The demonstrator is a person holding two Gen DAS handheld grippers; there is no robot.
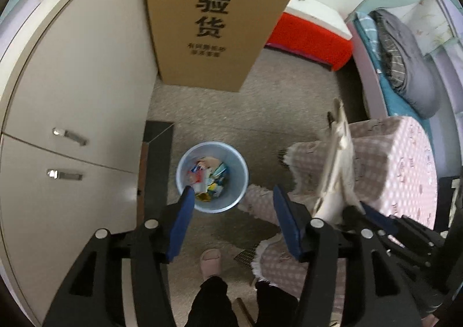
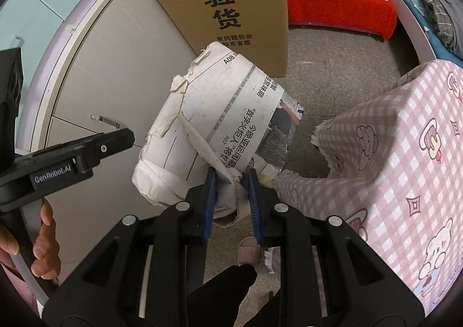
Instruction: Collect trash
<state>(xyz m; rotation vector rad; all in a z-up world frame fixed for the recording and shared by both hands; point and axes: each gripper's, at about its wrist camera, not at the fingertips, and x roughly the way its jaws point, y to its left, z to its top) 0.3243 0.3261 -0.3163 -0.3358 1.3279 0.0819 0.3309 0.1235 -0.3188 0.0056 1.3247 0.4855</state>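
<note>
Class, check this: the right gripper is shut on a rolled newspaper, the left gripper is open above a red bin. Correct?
Not quite. The bin is pale blue, as the left wrist view shows. The right gripper is shut on the rolled newspaper; the left gripper is open.

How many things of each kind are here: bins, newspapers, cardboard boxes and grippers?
Blue trash bin: 1
Crumpled newspaper: 1
Cardboard box: 1
Grippers: 2, left gripper and right gripper
Total: 5
</note>
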